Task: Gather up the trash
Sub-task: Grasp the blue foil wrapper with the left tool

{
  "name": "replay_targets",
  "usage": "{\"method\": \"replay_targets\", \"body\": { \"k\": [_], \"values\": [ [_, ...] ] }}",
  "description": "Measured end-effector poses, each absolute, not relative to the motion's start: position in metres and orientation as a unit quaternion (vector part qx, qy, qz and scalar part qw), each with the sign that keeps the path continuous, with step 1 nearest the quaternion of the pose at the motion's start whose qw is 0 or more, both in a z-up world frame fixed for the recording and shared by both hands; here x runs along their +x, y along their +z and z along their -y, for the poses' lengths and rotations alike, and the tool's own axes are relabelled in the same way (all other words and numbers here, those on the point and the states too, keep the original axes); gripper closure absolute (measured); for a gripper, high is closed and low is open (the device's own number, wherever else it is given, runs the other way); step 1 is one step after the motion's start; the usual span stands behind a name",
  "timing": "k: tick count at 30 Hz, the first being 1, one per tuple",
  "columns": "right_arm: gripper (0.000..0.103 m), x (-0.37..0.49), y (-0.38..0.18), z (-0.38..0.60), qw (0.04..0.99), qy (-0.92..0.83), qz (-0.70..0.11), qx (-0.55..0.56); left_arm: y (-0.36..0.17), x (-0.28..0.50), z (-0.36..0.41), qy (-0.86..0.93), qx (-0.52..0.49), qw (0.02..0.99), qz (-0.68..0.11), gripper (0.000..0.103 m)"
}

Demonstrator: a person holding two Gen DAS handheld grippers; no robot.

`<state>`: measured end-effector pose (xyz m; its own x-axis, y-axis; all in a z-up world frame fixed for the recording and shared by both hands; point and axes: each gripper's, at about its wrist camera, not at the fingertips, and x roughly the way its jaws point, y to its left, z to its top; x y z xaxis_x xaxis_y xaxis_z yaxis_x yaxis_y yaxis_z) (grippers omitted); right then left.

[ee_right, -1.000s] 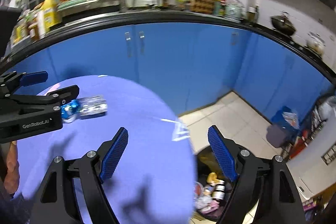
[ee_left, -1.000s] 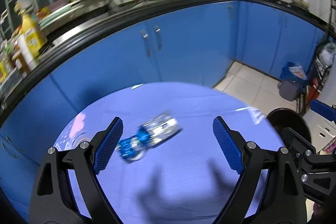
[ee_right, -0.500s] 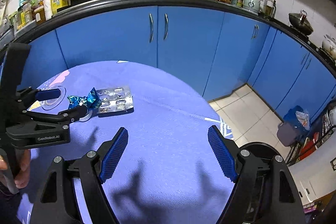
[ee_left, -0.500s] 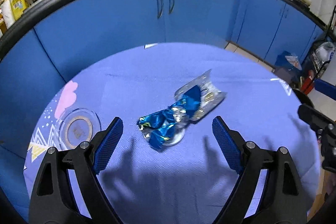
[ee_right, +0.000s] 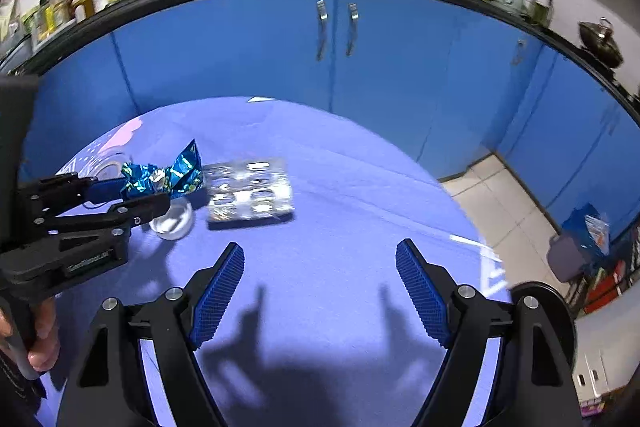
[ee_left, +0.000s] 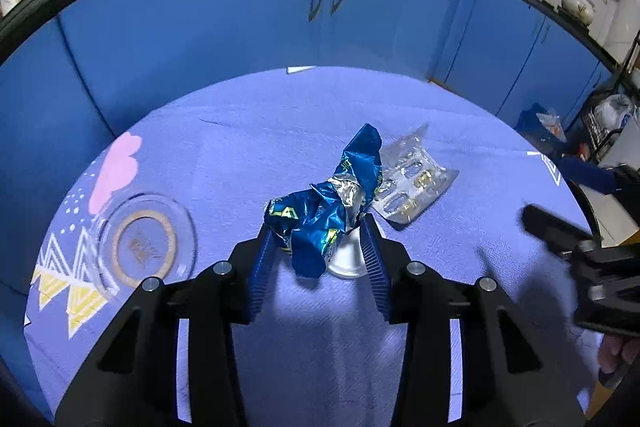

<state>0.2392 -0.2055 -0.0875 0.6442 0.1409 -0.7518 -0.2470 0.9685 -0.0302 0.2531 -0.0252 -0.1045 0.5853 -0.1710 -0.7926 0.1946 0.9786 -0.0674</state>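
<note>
A glass dish point(ee_left: 144, 247) sits on the purple tablecloth point(ee_left: 280, 147), left of the trash; whether it holds anything cannot be told. A small clear cup point(ee_right: 173, 221) lies beside the blister pack point(ee_left: 416, 183). The left gripper point(ee_left: 318, 247) is clenched on the blue foil wrapper point(ee_left: 320, 211), its pads pressing the crumpled foil from both sides, the cup just under it. The right gripper point(ee_right: 320, 291) hangs wide apart above bare cloth, holding nothing, well short of the pack.

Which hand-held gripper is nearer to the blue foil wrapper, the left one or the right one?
Left. The left hand-held gripper has its fingers on both sides of the blue foil wrapper; the right hand-held gripper is open, off to the side.
</note>
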Motion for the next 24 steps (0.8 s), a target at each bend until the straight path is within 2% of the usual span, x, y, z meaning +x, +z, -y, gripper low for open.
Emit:
{"method": "replay_targets", "body": {
  "k": [22,24],
  "values": [
    [0.026,0.291,-0.124,0.152,0.878,0.138,-0.449,-0.087,-0.088,0.245,-0.010,-0.066,-0.022,0.904,-0.422,0.062],
    [0.024,0.294,-0.128,0.153,0.878,0.140,-0.452,-0.079,-0.088,0.244,-0.010,-0.065,-0.021,0.904,-0.423,0.062]
  ]
}}
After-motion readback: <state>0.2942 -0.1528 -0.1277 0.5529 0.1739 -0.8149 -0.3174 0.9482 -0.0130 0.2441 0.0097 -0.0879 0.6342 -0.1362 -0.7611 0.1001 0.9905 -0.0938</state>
